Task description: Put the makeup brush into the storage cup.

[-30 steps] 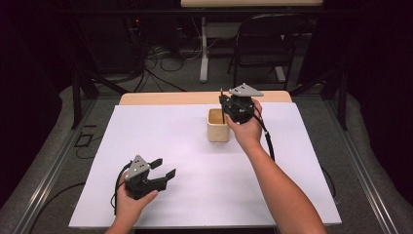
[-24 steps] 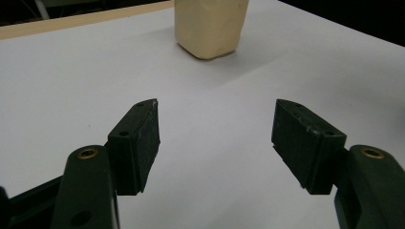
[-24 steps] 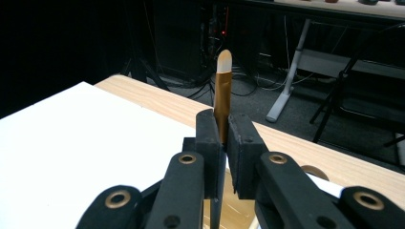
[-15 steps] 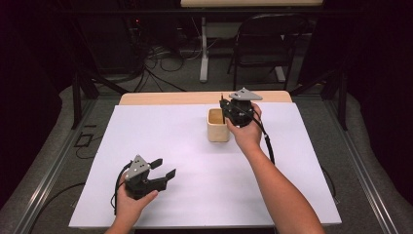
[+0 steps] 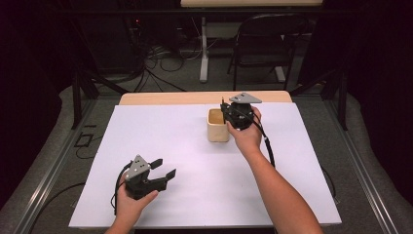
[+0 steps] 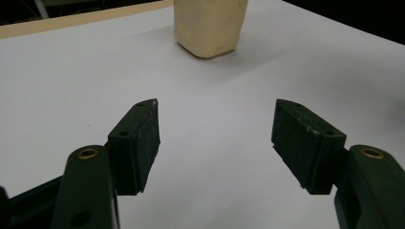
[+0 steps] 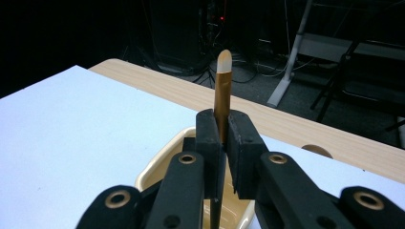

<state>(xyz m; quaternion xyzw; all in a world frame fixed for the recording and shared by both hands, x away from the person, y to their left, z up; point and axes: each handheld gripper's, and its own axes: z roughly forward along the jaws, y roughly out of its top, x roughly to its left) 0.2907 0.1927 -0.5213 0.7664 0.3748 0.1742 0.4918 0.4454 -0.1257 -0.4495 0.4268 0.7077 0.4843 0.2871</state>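
Barely shifted since before, right hand-held gripper pinches a brown stick, lower end hidden, over the beige cup; left hand-held gripper spread.

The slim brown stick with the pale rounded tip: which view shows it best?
The right gripper view: the slim brown stick stands upright, clamped between the right gripper's pads over the cream tub. The high view gives a thin dark sliver.
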